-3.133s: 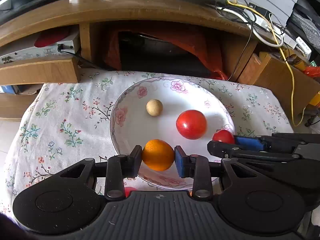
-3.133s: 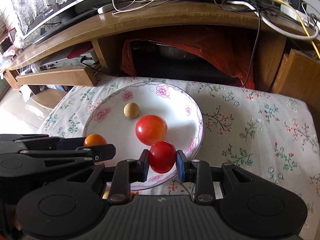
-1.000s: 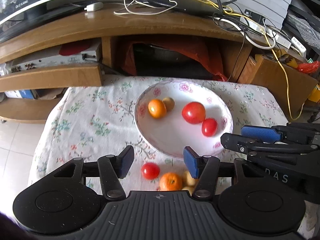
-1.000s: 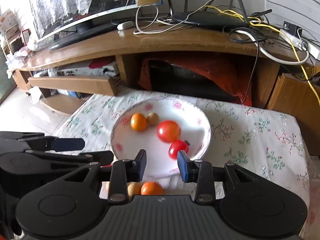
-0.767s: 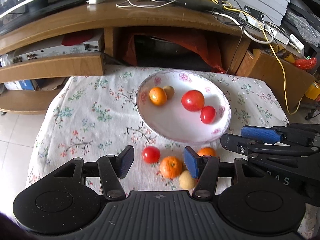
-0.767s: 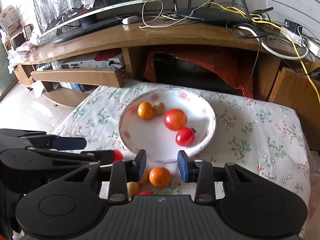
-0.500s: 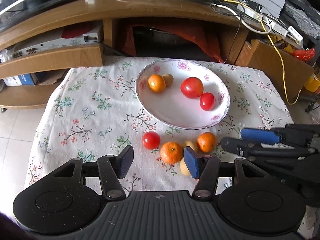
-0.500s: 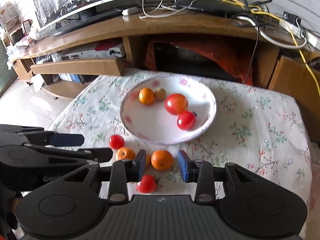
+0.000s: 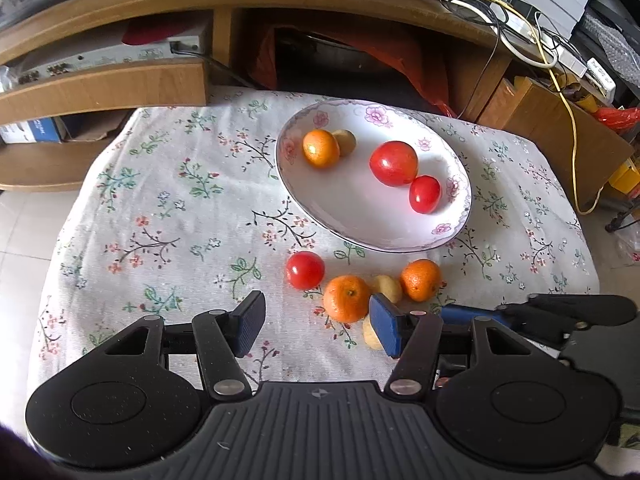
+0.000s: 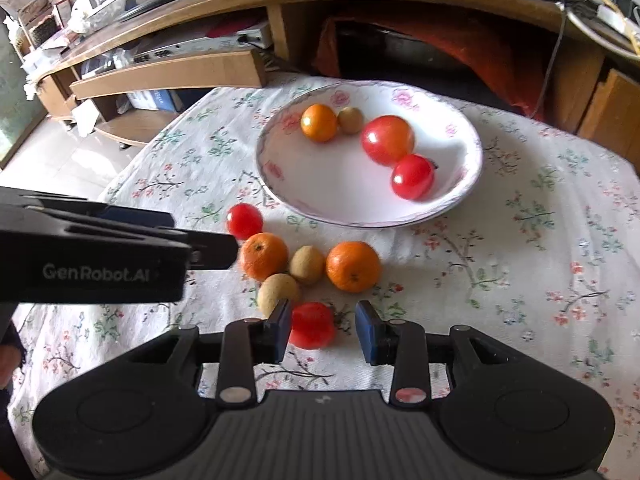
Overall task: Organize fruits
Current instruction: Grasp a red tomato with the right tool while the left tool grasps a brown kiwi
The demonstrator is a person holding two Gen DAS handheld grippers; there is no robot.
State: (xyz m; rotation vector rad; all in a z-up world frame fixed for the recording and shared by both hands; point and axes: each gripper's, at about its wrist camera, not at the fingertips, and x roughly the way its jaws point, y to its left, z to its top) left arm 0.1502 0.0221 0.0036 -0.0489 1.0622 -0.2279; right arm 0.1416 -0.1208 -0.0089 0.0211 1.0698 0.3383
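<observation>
A white floral plate [image 9: 360, 228] [image 10: 320, 196] holds an orange [image 9: 320, 148], a small tan fruit [image 9: 345, 142], a big tomato [image 9: 393, 163] and a small tomato [image 9: 425, 194]. On the cloth in front of it lie a tomato [image 9: 305, 270], two oranges [image 9: 346, 298] [image 9: 420, 280] and two tan fruits [image 10: 307, 264] [image 10: 277, 289]. Another tomato [image 10: 313, 325] lies between the right gripper's fingers. My left gripper [image 9: 316, 326] is open and empty, just before the near orange. My right gripper [image 10: 324, 330] is open, with the tomato beside its left pad.
The plate and fruit sit on a small table under a floral cloth [image 9: 180, 216]. A wooden TV bench [image 9: 120, 80] with cables, shelves and a receiver box stands behind. Tiled floor [image 10: 48, 160] lies left of the table.
Both grippers let go of an orange and a small tomato into the plate, then drew back and dropped lower. The loose fruit in front of the plate came into view.
</observation>
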